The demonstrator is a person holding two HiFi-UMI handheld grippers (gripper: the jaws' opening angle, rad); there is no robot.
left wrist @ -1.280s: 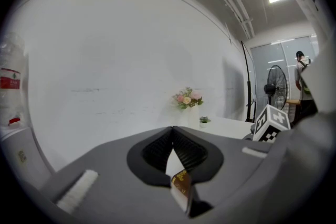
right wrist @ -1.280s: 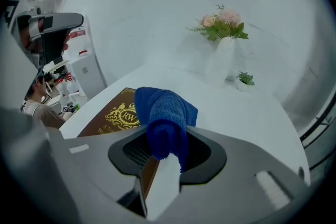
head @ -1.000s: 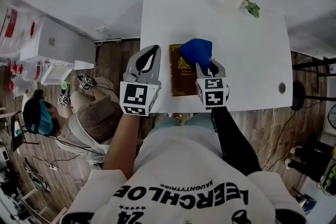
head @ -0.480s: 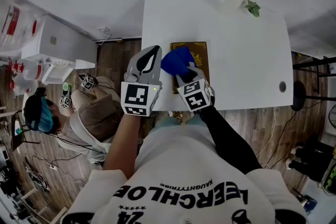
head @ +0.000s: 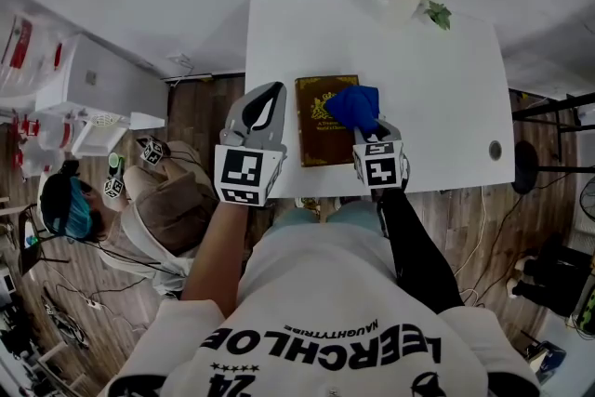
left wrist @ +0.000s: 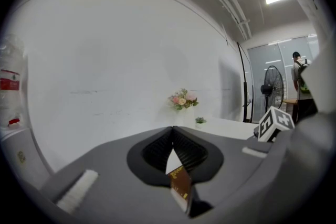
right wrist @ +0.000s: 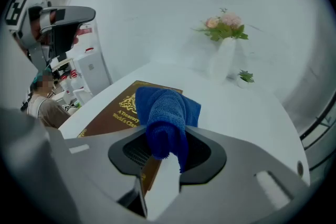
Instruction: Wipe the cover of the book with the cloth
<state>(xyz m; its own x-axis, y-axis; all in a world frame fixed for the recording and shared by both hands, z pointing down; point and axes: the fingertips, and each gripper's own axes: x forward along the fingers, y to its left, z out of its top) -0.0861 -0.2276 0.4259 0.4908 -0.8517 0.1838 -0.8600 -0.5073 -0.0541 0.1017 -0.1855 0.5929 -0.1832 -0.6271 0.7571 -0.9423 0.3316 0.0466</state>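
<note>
The right gripper point(right wrist: 164, 153) clamps the blue terry cloth point(right wrist: 166, 110) on the brown gilt-lettered book point(right wrist: 109, 114). The left gripper point(left wrist: 173, 148), closed and empty, hovers aside, so the unsteadied book may slide.

The person is wearing a white T-shirt point(head: 325, 284) carrying bold black block lettering and a small row of stars across the chest. Behind the right gripper point(head: 372, 127) a long black sleeve point(head: 409, 242) is covering the arm, while behind the left gripper point(head: 268, 98) only the shirt's short white sleeve point(head: 181, 335) is showing. Both grippers are wearing smooth grey moulded shells with dark ribbed pads point(left wrist: 156, 151) inside the jaws, and at each one's rear end a white cube point(head: 244, 177) is displaying black square markers.
</note>
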